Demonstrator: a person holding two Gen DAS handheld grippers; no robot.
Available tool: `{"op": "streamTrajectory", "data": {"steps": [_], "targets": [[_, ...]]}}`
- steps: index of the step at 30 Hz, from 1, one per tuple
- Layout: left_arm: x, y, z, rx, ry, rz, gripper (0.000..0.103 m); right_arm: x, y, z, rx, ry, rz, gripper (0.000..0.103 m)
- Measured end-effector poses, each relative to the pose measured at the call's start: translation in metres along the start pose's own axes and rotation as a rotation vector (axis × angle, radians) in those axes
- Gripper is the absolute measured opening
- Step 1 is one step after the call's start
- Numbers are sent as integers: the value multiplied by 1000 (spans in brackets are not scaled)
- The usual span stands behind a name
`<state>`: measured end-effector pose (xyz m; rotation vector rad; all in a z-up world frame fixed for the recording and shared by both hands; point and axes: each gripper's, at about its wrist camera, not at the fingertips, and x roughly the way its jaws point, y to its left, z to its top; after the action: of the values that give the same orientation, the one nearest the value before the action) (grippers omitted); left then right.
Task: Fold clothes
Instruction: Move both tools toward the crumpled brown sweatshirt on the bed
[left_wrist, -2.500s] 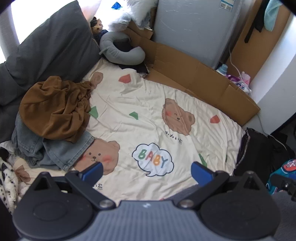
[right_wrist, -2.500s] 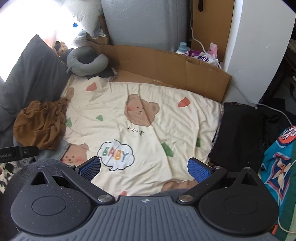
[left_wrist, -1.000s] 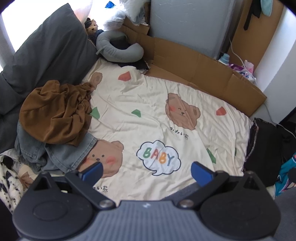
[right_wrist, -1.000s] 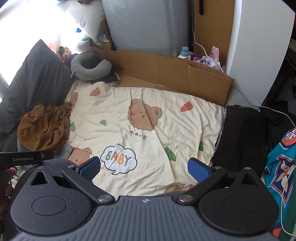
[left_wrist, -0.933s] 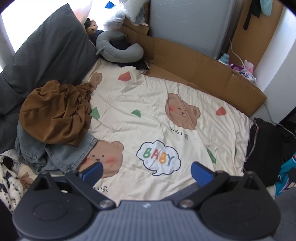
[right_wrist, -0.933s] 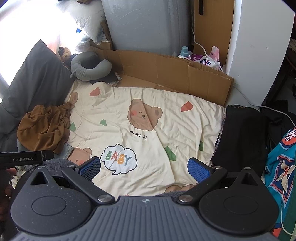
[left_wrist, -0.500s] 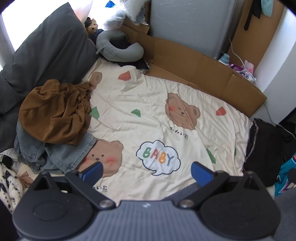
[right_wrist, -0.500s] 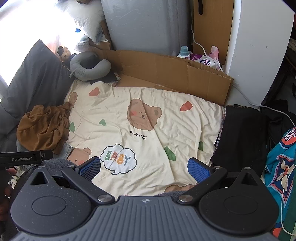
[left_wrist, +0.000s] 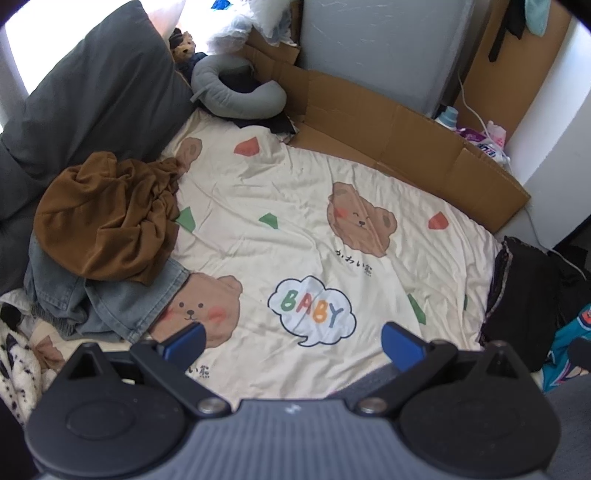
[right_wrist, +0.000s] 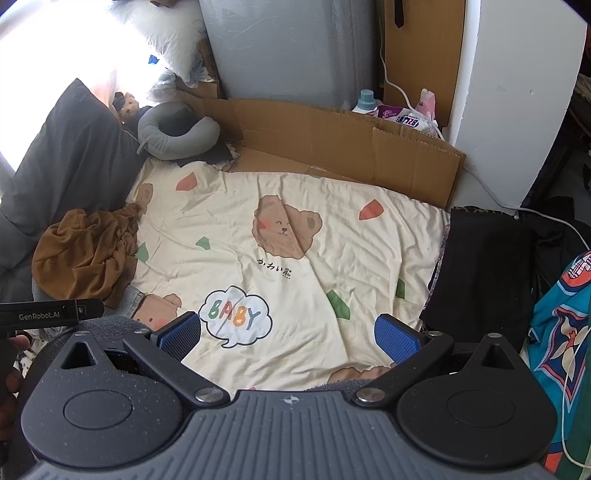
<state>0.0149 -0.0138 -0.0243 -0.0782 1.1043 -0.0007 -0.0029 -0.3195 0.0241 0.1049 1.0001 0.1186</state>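
A crumpled brown garment (left_wrist: 107, 218) (right_wrist: 86, 254) lies at the left side of the bed, on top of blue denim jeans (left_wrist: 110, 299). A folded black garment (left_wrist: 517, 295) (right_wrist: 480, 266) rests at the bed's right edge. Both sit on a cream bear-print sheet (left_wrist: 306, 236) (right_wrist: 295, 266). My left gripper (left_wrist: 293, 341) hangs open above the sheet's near edge, holding nothing. My right gripper (right_wrist: 288, 338) is also open and empty, over the "BABY" print. The left gripper's body (right_wrist: 48, 314) shows at the left edge of the right wrist view.
A dark grey pillow (left_wrist: 96, 99) and grey neck pillow (left_wrist: 236, 92) lie at the head. Flattened cardboard (left_wrist: 406, 136) lines the far side by a grey panel (right_wrist: 288, 48). Detergent bottle (right_wrist: 364, 101) stands behind. A teal patterned cloth (right_wrist: 561, 325) is at right, a spotted cloth (left_wrist: 14, 354) at left.
Both views have drifted slightly, the cameras rising and pulling back a little. The clothes lie as before and both grippers stay open.
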Motion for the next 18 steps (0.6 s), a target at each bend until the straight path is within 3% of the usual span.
{"op": "streamTrajectory", "data": {"steps": [7,18], "targets": [[-5,9,7,-40,-35,-11,102,1,-8,0,36,5,-9,103],[-4,33,14,-57,-25,-14,102,6,-19,1,68,27,-20,103]]}}
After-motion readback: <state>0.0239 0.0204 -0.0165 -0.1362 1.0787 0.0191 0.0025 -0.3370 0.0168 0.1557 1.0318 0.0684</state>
